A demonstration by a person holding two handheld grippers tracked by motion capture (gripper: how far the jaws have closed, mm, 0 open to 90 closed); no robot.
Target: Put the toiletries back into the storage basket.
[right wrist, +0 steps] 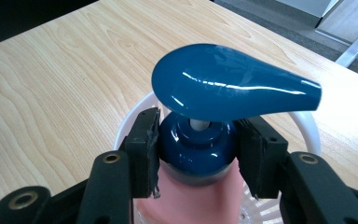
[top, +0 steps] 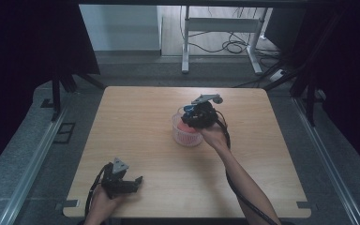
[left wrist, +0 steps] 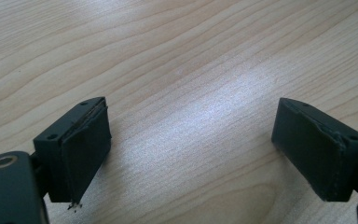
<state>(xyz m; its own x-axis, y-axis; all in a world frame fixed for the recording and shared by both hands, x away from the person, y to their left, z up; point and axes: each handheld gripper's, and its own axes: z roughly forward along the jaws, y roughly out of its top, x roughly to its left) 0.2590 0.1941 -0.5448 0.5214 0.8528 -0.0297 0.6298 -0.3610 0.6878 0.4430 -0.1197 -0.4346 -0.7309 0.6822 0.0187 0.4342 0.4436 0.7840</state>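
Pale wood-grain tabletop (top: pixel 140 140), square with rounded corners, one only. On it, right of centre, one white slotted plastic basket (top: pixel 186 136), round. In the basket stands one pink pump bottle (right wrist: pixel 200 200) with a glossy blue pump head (right wrist: pixel 233 88) and blue collar (right wrist: pixel 196 149).

Right gripper (right wrist: pixel 196 151): its two black jaws are clamped on the blue collar just beneath the pump head, one pad on each side, both pressing. In the high view the right gripper (top: pixel 200 115) sits directly over the basket, and gripper and hand cover most of the bottle; only a patch of pink shows inside the rim. The bottle's base is hidden, so whether it touches the basket floor cannot be told. In the right gripper view the bottle's lower body is cut off by the bottom edge, and the basket rim (right wrist: pixel 307 126) shows only as white arcs on either side.

Left gripper (top: pixel 119 180): near the front-left edge of the table, well apart from the basket. In the left gripper view its two jaws stand wide apart over bare wood, nothing between them; left gripper (left wrist: pixel 191 154). The left hand is partly cut off by the frame's bottom edge.

Count: two grippers, one basket, one bottle.
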